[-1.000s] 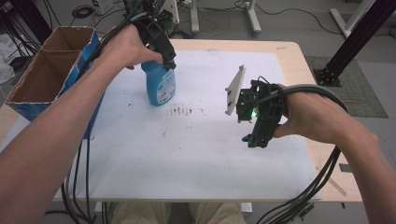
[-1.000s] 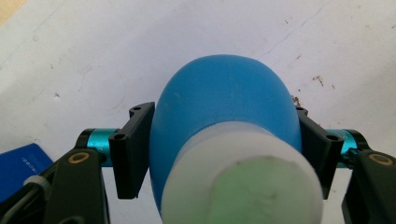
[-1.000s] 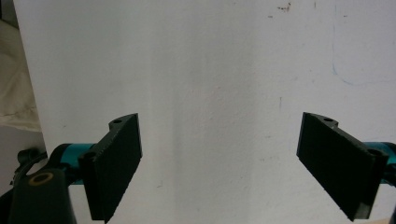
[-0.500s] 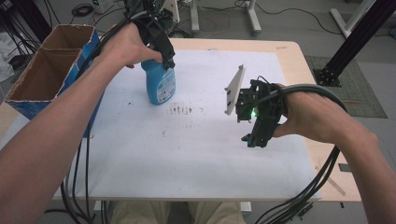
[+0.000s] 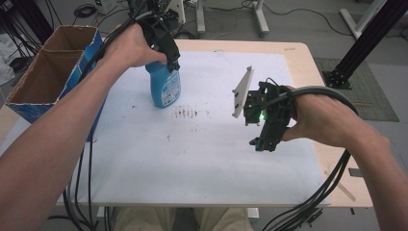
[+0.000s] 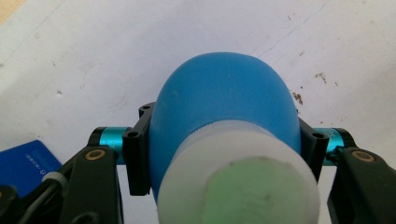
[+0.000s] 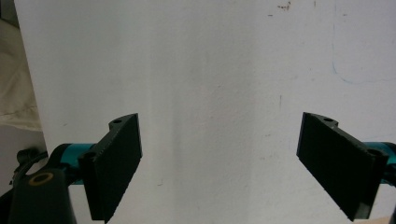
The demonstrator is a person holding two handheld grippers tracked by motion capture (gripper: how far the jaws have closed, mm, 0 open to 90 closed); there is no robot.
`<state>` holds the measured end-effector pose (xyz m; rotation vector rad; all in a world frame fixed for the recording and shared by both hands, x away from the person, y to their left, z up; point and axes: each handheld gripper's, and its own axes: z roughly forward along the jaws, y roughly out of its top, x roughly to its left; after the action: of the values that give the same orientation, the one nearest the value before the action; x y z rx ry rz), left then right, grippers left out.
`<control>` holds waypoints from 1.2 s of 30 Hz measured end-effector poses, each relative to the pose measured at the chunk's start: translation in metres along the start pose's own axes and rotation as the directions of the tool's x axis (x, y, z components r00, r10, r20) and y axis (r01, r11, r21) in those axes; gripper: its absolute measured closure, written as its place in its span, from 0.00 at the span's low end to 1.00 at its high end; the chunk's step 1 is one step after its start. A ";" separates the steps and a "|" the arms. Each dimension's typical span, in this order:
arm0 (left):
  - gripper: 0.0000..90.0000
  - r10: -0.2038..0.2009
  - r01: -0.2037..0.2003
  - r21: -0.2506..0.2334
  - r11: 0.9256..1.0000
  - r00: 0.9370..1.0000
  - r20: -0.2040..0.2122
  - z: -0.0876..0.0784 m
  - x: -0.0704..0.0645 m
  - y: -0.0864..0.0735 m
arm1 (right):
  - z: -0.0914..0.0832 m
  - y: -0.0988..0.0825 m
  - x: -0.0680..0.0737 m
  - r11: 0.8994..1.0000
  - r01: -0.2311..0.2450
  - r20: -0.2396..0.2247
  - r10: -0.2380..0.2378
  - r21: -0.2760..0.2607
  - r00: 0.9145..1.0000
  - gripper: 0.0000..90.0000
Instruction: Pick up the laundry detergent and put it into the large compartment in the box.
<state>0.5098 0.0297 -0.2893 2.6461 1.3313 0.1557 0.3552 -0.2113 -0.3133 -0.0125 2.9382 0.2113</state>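
A blue spray bottle (image 5: 165, 89) stands upright on the white sheet (image 5: 192, 163) at the back left. My left gripper (image 5: 168, 62) comes down from above and is shut on its neck. In the left gripper view the bottle's blue shoulder (image 6: 224, 116) and white collar (image 6: 238, 182) sit between the two jaws, touching both. My right gripper (image 5: 263, 139) hovers over the right half of the sheet, well apart from the bottle, with its grey plate (image 5: 243, 91) tilted up. In the right gripper view its gripper (image 7: 219, 163) stands open, with bare white sheet between the jaws.
An open cardboard box with a blue side (image 5: 48, 67) stands at the table's left edge, close to the left forearm. Dark specks (image 5: 187, 113) mark the sheet beside the bottle. Bare wood of the table (image 5: 332, 159) borders the sheet on the right. Cables hang off the front.
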 end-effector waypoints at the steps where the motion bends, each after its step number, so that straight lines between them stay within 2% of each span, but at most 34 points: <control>1: 0.42 0.000 0.000 0.001 1.000 1.000 0.000 0.000 0.000 0.000 | 0.000 0.000 0.000 1.000 -0.001 0.001 0.001 0.000 1.000 0.15; 8: 0.43 -0.006 0.006 0.005 1.000 1.000 0.003 0.000 0.001 0.000 | -0.001 -0.001 0.001 1.000 0.005 0.001 -0.005 0.001 1.000 0.15; 12: 0.43 -0.002 0.002 0.024 1.000 1.000 0.005 -0.002 0.003 -0.001 | -0.002 -0.001 0.001 1.000 -0.002 0.002 0.002 0.002 1.000 0.15; 16: 0.43 0.006 -0.006 0.039 0.999 1.000 -0.003 -0.012 0.006 -0.002 | -0.002 -0.002 0.001 1.000 0.000 0.002 0.000 -0.001 1.000 0.15; 20: 0.43 0.012 -0.012 0.037 0.999 1.000 -0.004 -0.028 0.006 -0.003 | -0.001 0.000 0.000 1.000 0.005 0.003 -0.005 -0.002 1.000 0.15; 27: 0.43 0.033 -0.034 0.034 0.999 0.999 0.006 -0.067 0.009 0.000 | -0.002 0.001 0.001 1.000 -0.002 0.002 0.002 -0.002 1.000 0.15; 29: 0.43 0.043 -0.043 0.030 0.999 0.999 0.008 -0.077 0.010 0.001 | -0.002 0.001 -0.001 1.000 0.021 0.011 -0.021 -0.017 1.000 0.15; 31: 0.43 0.046 -0.046 0.035 0.998 0.999 0.018 -0.087 0.010 0.002 | -0.003 0.000 0.001 1.000 -0.002 0.007 0.002 -0.005 1.000 0.15; 36: 0.43 0.064 -0.066 0.048 0.997 0.997 0.036 -0.109 0.008 0.004 | -0.004 -0.001 0.001 1.000 -0.004 0.004 0.004 -0.006 1.000 0.15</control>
<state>0.4991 0.0455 -0.1819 2.7216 1.2555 0.0867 0.3534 -0.2130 -0.3096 -0.0071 2.9334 0.2209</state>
